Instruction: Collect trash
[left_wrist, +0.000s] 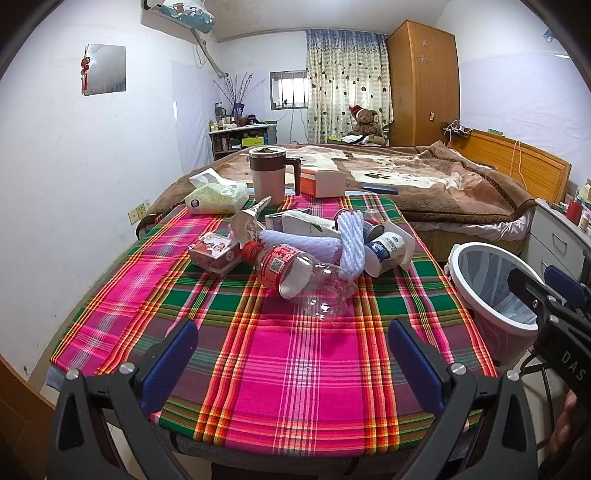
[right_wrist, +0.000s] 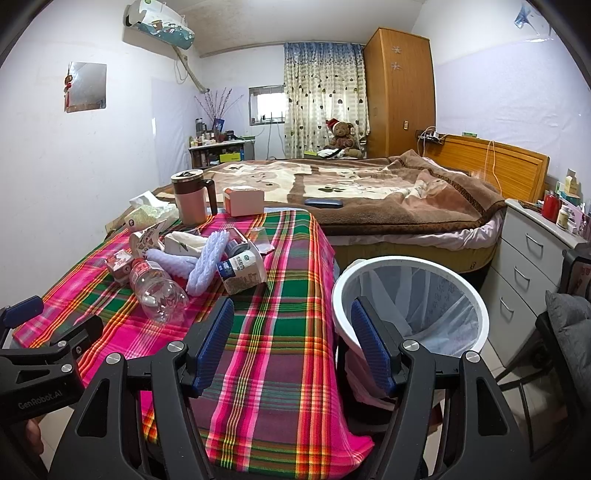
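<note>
Soft daylight is coming through the small window (left_wrist: 289, 89) at twelve o'clock; both views are bending strongly and darkening at the corners, staying sharp centrally.

Ahead of the left gripper (left_wrist: 293, 343), whose matt black plastic arms carry ribbed blue pads (left_wrist: 170, 360) and shiny metal screws, a woven plaid cloth (left_wrist: 291, 369) covers the table. Beyond it lies a clear, glossy, crumpled plastic bottle (left_wrist: 295, 277) beside white foam netting (left_wrist: 351, 236). Right of the right gripper (right_wrist: 291, 343), a smooth white plastic bin (right_wrist: 408, 295) holds a thin translucent liner
</note>
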